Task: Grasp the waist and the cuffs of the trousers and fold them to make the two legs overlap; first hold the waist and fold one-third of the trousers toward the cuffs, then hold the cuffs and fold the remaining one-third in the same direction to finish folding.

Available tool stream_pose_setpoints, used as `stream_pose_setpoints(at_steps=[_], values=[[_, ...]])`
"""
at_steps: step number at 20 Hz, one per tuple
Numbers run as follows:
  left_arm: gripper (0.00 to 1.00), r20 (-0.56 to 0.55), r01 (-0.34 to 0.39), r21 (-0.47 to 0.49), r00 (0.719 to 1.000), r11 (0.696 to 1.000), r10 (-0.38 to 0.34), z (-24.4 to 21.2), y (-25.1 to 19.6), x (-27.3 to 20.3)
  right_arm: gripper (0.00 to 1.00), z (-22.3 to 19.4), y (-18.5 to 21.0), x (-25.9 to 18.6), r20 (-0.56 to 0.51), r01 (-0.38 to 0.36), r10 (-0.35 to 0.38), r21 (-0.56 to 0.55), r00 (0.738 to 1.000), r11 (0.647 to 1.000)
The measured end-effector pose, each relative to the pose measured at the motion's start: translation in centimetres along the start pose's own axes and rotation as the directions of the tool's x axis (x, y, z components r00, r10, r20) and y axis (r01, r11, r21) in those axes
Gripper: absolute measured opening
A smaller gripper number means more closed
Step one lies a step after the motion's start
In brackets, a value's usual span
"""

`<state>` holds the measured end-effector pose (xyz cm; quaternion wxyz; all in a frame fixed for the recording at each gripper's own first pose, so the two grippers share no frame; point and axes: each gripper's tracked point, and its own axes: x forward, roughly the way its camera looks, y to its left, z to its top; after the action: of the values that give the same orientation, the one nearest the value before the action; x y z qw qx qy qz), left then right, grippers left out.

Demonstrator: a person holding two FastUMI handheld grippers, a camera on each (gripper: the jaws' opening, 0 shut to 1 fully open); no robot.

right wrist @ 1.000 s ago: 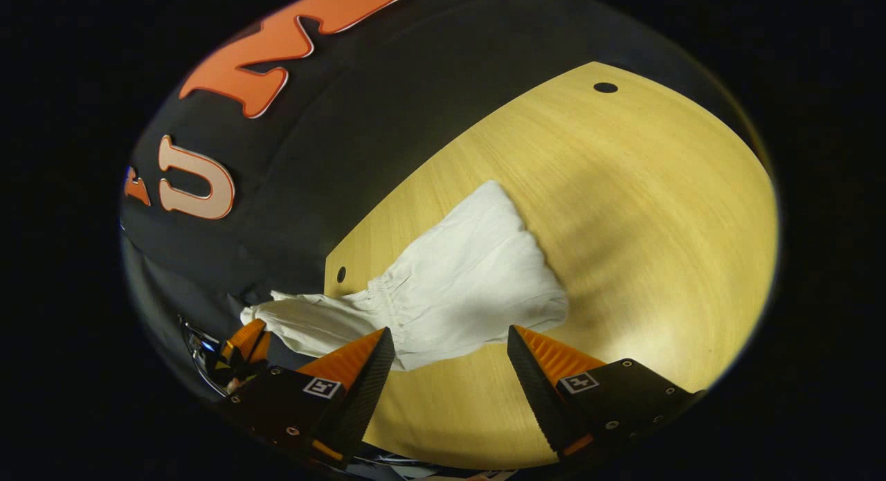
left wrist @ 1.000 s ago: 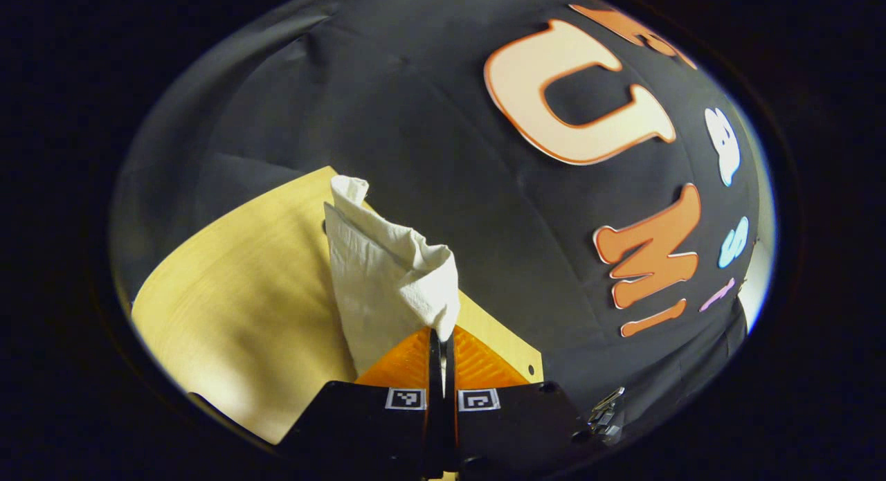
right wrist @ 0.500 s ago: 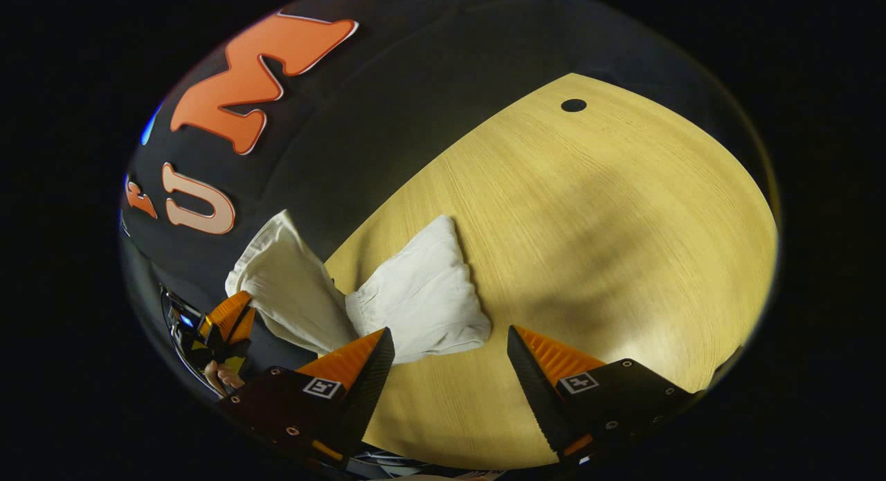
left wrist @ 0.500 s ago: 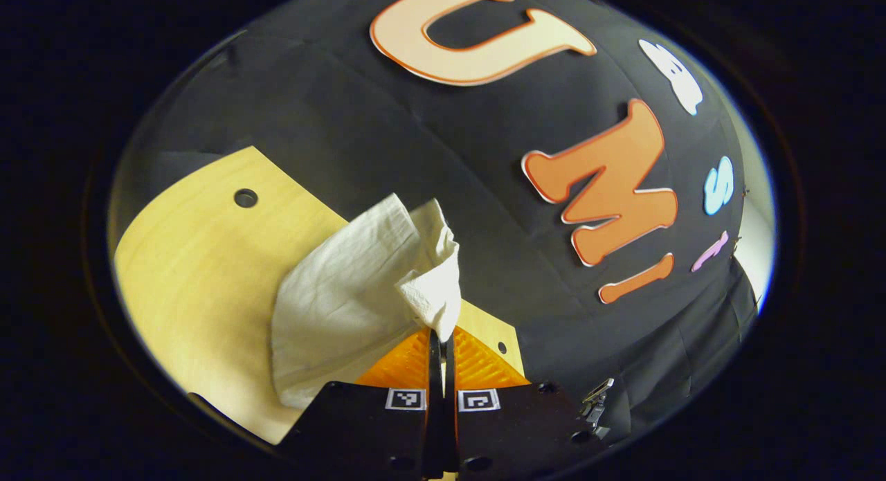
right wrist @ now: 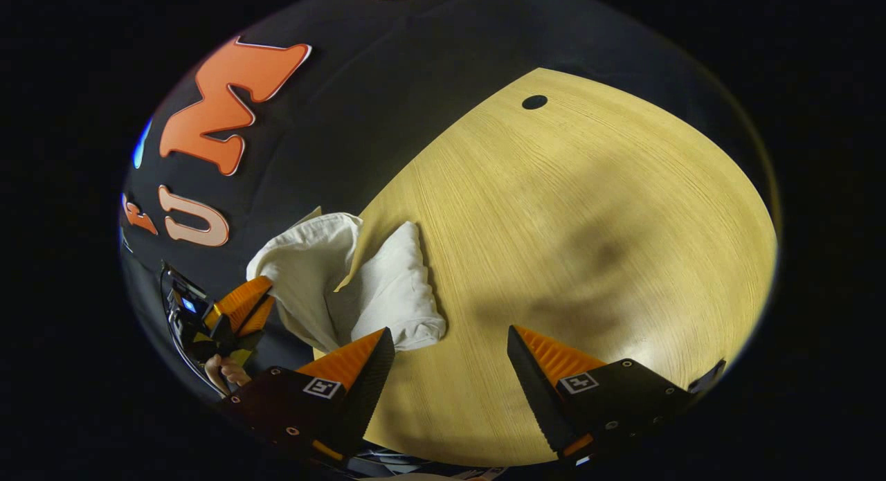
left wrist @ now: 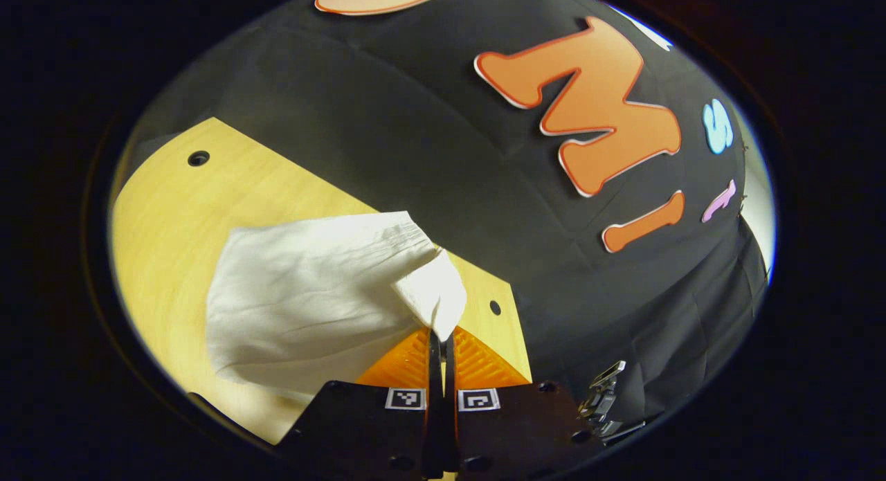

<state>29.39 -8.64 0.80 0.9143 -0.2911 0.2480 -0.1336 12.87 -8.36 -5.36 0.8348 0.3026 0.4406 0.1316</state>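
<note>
1. The left gripper (left wrist: 441,336) has its two fingers pressed together on a corner of the white crinkled cotton trousers (left wrist: 311,301), pinching the cloth right at the fingertips.
2. In the left gripper view, that pinched corner folds over just above the fingertips, and the rest of the garment spreads away to the left and slightly farther off, lying on the pale yellow wooden table (left wrist: 166,211).
3. A gathered, elasticated edge of the trousers runs along their far side, close to the table's far edge.
4. The right gripper (right wrist: 450,360) hangs over bare table with its fingers spread wide apart and nothing between them.
5. In the right gripper view, the trousers (right wrist: 387,294) lie to the left of this gripper, bunched into two lobes near the table's left edge; their near end sits just beside the left-hand finger, and contact cannot be judged.
6. In the same view, the left gripper (right wrist: 242,308) shows at the far left, touching the raised lobe of cloth, with a person's hand (right wrist: 225,374) below it.
7. A small round hole (right wrist: 534,102) marks the table's far part.
</note>
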Motion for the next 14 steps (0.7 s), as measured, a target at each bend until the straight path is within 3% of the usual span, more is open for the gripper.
stream_pose_setpoints(at_steps=[4, 11, 13, 14], values=[[0.03, -0.096, -0.089, 0.021, 0.991, 0.996, 0.091, -4.6, -0.6, 3.3, 0.99, -0.1, -1.3, -0.2, -0.003, 0.008, -0.008, 0.015, 1.000, 1.000], [0.02, -0.203, -0.147, 0.016, 0.968, 0.989, 0.147, -11.3, -0.5, 7.5, 0.99, -0.4, -2.5, -0.7, 0.002, 0.033, -0.033, 0.037, 0.999, 0.999], [0.09, -0.235, -0.137, -0.018, 0.963, 0.990, 0.129, -13.0, -0.3, 8.3, 0.99, -0.4, -2.5, -0.8, 0.005, 0.039, -0.039, 0.039, 0.999, 0.998], [0.24, -0.252, -0.128, -0.031, 0.961, 0.991, 0.116, -13.6, -0.3, 8.1, 0.99, -0.4, -2.6, -0.9, 0.007, 0.043, -0.043, 0.040, 0.999, 0.998]])
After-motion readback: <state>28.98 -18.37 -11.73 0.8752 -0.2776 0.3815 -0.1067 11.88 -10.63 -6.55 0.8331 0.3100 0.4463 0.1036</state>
